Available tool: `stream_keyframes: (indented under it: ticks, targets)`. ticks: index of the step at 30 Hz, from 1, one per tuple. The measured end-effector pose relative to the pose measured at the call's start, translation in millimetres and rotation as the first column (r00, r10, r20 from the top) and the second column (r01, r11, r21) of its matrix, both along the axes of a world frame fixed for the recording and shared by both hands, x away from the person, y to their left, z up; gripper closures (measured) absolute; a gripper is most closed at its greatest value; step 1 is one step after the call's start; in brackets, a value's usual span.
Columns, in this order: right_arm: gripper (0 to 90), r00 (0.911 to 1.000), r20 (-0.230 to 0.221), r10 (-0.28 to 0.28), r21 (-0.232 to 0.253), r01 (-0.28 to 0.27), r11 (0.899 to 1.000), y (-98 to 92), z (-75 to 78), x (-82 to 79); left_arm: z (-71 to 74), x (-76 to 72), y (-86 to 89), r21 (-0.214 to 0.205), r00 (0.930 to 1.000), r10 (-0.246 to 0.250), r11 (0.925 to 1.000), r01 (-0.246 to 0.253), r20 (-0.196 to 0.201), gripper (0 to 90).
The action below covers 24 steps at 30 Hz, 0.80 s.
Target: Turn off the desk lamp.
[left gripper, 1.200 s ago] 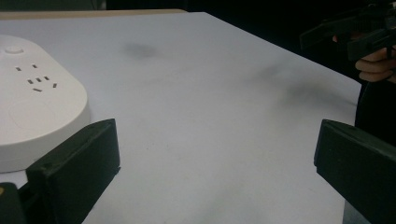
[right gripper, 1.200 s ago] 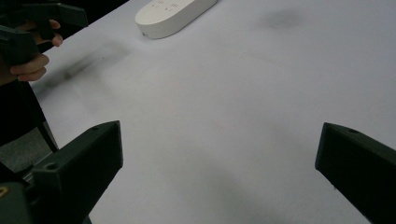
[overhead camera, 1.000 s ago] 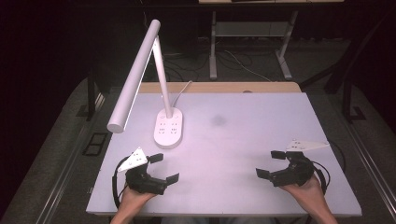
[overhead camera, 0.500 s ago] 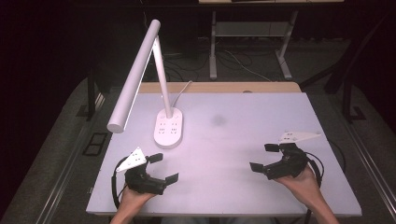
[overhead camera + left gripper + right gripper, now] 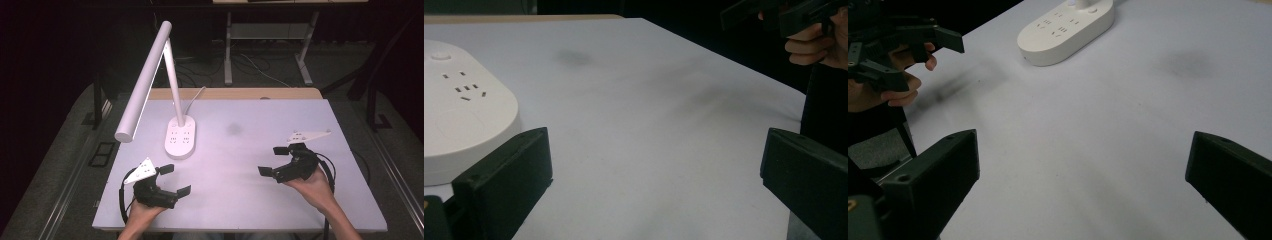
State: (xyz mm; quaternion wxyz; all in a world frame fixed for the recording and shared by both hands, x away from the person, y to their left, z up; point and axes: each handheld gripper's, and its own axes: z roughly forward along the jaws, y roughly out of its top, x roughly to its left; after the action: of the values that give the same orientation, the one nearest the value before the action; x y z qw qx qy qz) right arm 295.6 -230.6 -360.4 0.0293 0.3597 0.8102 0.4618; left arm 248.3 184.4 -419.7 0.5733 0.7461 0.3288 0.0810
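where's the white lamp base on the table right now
In the high view the white oval lamp base sits on the left half of the pale table, ahead of the left tool.

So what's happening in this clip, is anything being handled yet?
Not yet. A person holds a black two-jaw gripper in each hand over the pale table. The left gripper and the right gripper both have their jaws wide open with nothing between them. The only object on the table is a white desk lamp with a long tube head, standing on an oval white base with sockets on the left side; neither gripper touches it.
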Motion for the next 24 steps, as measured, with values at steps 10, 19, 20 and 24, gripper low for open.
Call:
stream_keyframes:
  ticks: [10,19,20,24]
  targets:
    - [0.8,0.9994,0.012,0.034,-0.021,-0.033,0.999,18.6,12.1,16.4,0.2,-0.2,0.0,0.001,1.0000,-0.004,1.0000,0.004,0.005,0.0]
    - [0.8,0.9982,0.016,0.058,-0.020,-0.058,0.998,37.1,22.8,32.8,0.5,-0.4,1.5,-0.005,1.0000,0.003,1.0000,-0.003,0.003,0.0]
    - [0.8,0.9982,0.016,0.058,-0.020,-0.058,0.998,37.1,22.8,32.8,0.5,-0.4,1.5,-0.005,1.0000,0.003,1.0000,-0.003,0.003,0.0]
    - [0.8,0.9973,0.016,0.071,-0.030,-0.070,0.997,47.2,25.5,42.6,0.2,0.0,1.2,-0.002,1.0000,0.002,1.0000,-0.002,0.003,0.0]
